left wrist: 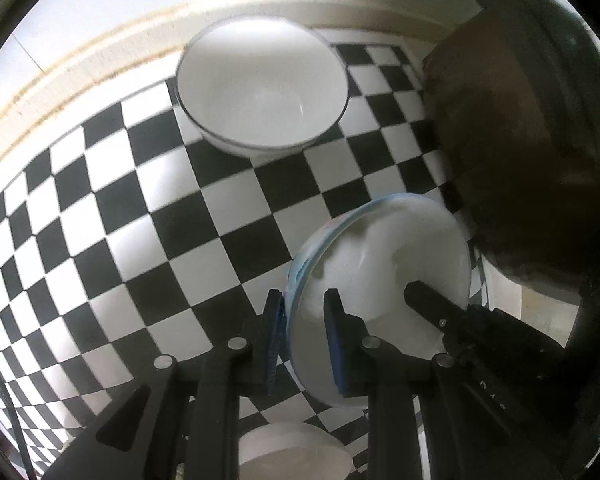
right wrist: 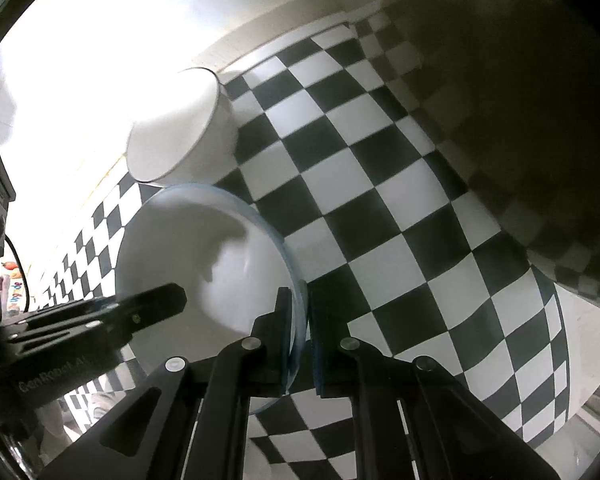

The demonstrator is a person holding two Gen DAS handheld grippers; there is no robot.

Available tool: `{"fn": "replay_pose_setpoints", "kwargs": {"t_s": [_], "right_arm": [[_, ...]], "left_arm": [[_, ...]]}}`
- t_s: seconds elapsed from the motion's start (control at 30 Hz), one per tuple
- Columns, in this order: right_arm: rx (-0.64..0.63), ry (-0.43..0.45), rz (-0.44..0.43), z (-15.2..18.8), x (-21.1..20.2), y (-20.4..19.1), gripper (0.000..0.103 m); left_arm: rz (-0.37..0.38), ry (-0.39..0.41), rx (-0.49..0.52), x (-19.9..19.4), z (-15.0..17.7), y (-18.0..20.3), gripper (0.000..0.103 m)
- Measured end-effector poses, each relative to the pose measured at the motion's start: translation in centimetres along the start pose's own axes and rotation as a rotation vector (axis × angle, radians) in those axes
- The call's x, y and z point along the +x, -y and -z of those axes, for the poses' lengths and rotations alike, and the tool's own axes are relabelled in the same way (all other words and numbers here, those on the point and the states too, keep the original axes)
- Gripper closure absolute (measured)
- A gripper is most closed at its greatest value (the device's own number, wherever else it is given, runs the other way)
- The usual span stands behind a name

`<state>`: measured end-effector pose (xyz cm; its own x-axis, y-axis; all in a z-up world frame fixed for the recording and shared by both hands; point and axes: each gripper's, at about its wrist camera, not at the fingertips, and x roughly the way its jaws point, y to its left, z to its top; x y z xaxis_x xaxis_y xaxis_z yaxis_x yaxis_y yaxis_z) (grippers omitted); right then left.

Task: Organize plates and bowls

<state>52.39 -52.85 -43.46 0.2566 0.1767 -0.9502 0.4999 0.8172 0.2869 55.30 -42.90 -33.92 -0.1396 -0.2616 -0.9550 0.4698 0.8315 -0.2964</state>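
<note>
Checkered desk point(left wrist: 100, 208) lay below; your left tongs point(left wrist: 302, 336) and right tongs point(right wrist: 300, 332) were both clamped on opposite rims of the tilted bowl point(left wrist: 380, 264), the big bowl point(left wrist: 260, 84) waiting toward the desk's far edge.

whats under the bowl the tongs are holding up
Under the blue-rimmed bowl only the checkered cloth shows; the bowl hides the patch directly beneath. The left tongs and right tongs clamp its rim.

Blue-rimmed bowl point(left wrist: 380, 264): glossy white ceramic look, smooth. Dark-rimmed bowl point(left wrist: 260, 84): same glazed sheen. Checkered cloth point(left wrist: 140, 208): smooth, slight shine. Left gripper point(left wrist: 304, 344): matt black plastic, ribbed blue pads point(left wrist: 272, 344), bright metal screw heads
</note>
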Motion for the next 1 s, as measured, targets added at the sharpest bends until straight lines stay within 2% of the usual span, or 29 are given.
{"fn": "replay_pose_setpoints", "kwargs": {"t_s": [0.1,0.27,0.53,0.67,0.7,1.0], "right_arm": [[-0.006,0.008,-0.024,0.5,-2.2,0.9,0.093],[-0.031,0.029,-0.05,1.5,-4.2,-0.2,0.093],[-0.1,0.037,-0.088,5.3,-7.3,-2.1,0.093],[-0.138,0.002,-0.104,8.0,-7.7,-2.9,0.093],[-0.142,-0.008,-0.109,8.9,-8.6,-1.8,0.093],[-0.176,-0.121,-0.109,13.7,-6.0,-1.9,0.093]], "left_arm": [[-0.008,0.027,0.009,-1.9,0.7,0.2,0.085],[-0.008,0.058,0.018,-4.9,3.1,0.5,0.085],[-0.022,0.097,-0.001,-8.6,9.8,-0.2,0.085],[-0.036,0.09,-0.031,-8.6,13.1,-1.2,0.085],[-0.037,0.084,-0.042,-8.5,13.8,-1.5,0.085],[-0.054,0.009,-0.096,-4.8,18.0,-3.5,0.085]]}}
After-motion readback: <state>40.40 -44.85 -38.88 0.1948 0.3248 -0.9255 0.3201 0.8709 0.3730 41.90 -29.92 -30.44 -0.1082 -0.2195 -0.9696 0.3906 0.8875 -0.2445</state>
